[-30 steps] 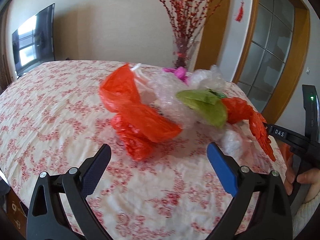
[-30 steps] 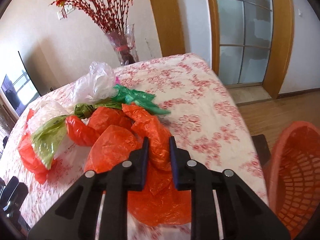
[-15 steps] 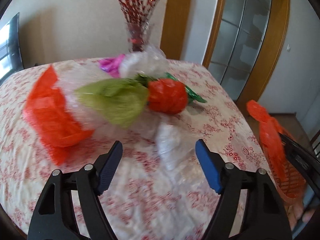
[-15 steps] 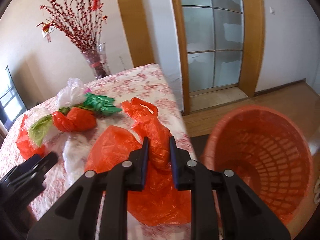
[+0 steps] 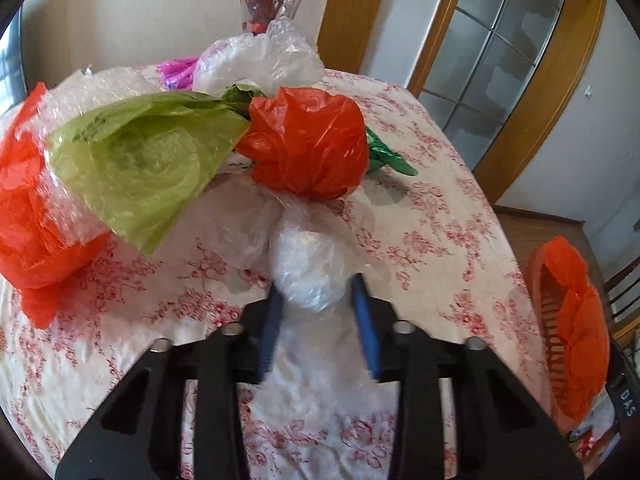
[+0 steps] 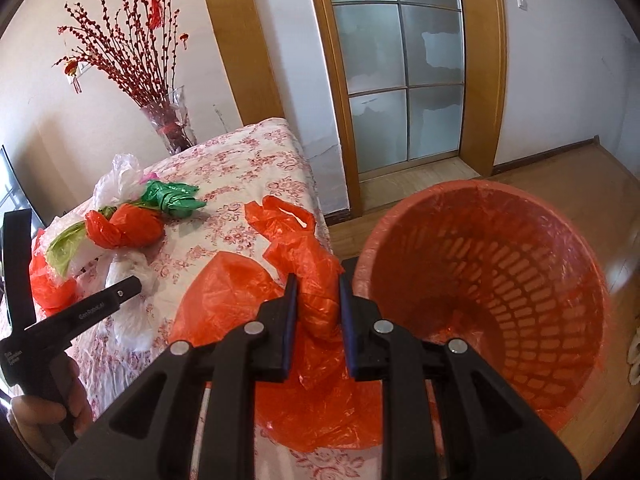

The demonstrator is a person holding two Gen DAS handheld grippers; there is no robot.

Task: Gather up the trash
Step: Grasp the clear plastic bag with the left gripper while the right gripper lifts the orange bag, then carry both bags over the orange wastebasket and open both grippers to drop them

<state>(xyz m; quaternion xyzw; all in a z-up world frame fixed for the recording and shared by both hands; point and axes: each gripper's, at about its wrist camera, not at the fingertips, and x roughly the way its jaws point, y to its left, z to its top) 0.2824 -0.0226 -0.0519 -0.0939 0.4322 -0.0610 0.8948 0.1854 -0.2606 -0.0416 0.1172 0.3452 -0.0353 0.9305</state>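
My left gripper (image 5: pixel 316 284) is shut on a clear plastic bag (image 5: pixel 308 268) lying on the floral tablecloth (image 5: pixel 440 220). My right gripper (image 6: pixel 318 284) is shut on an orange plastic bag (image 6: pixel 316 280) and holds it off the table's edge, just left of the orange basket (image 6: pixel 492 292) on the floor. The held orange bag also shows in the left wrist view (image 5: pixel 580 336) in front of the basket (image 5: pixel 540 312). More bags lie on the table: an orange ball (image 5: pixel 308 144), a light green one (image 5: pixel 140 160), a dark green one (image 5: pixel 384 156), clear ones (image 5: pixel 260 60) and an orange one at the left (image 5: pixel 28 208).
A glass vase with red branches (image 6: pixel 172 124) stands at the table's far side. A glazed wooden door (image 6: pixel 404 68) is behind the basket. A chair (image 5: pixel 624 284) stands beyond the basket. The left gripper's body (image 6: pixel 72 316) shows in the right wrist view.
My left gripper moved forward and closed on the clear bag. My right gripper carried the orange bag further off the table towards the basket.
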